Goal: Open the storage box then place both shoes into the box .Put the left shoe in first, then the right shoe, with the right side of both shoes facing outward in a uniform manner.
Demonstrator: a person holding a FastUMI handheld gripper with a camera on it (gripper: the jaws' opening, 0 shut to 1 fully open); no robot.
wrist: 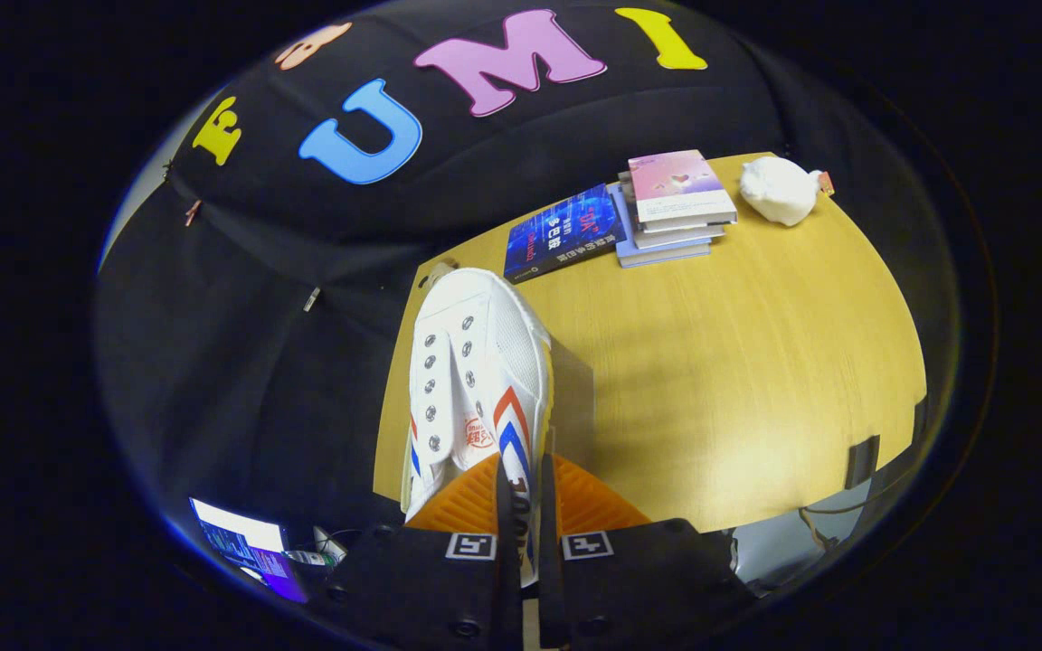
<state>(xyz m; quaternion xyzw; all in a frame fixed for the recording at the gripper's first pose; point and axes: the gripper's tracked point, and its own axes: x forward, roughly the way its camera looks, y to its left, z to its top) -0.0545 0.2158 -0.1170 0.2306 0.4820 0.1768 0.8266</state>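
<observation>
A white canvas shoe [471,371] with red and blue side stripes and metal eyelets hangs in the air over the wooden table [738,362], toe pointing away from me. My gripper [522,488] is shut on the shoe's side wall near the heel; the two orange fingers [458,502] press on either side of the striped canvas. The shoe is lifted above the table's near left part and throws a shadow on the wood beside it.
A blue book [562,232] lies flat at the table's far side, next to a short stack of books [673,206]. A white lumpy object [779,190] sits beyond the stack. A lit screen [245,542] shows low beside the table.
</observation>
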